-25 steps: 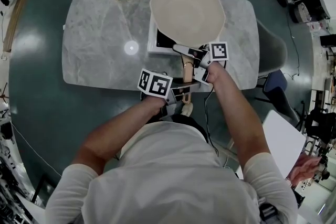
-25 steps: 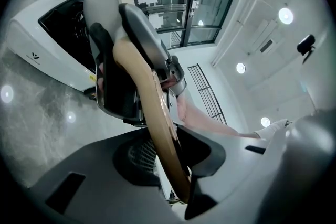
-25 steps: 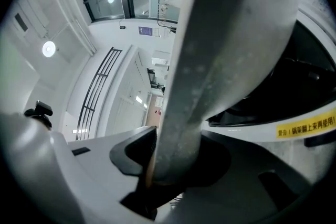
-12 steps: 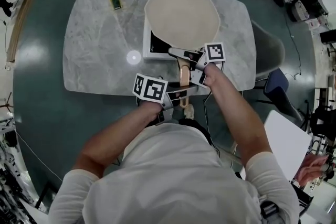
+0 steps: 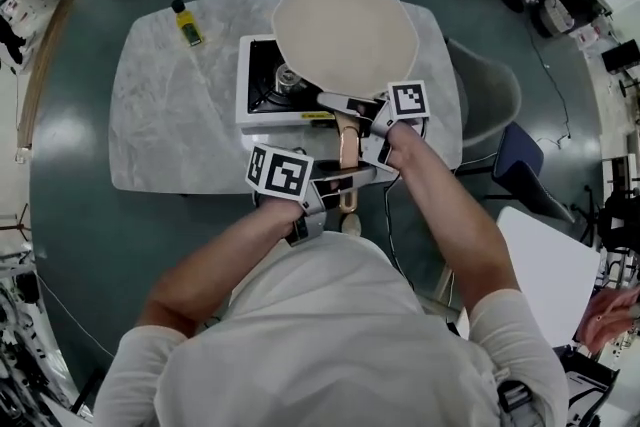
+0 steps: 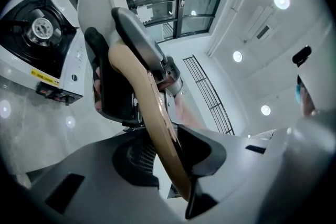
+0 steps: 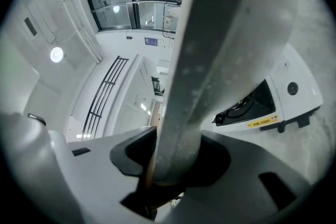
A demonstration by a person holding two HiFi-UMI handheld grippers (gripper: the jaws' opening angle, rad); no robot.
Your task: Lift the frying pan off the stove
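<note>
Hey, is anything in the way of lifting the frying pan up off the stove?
Nothing visible is. The left gripper and right gripper are both shut on the handle of the frying pan, and nothing hangs over it or the stove.

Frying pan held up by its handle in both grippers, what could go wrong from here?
The wide frying pan hangs out past the left gripper and right gripper, both shut on its thin handle; it could roll or droop in the jaws. It hovers partly over the stove, so a slip would likely drop it onto the burner.
</note>
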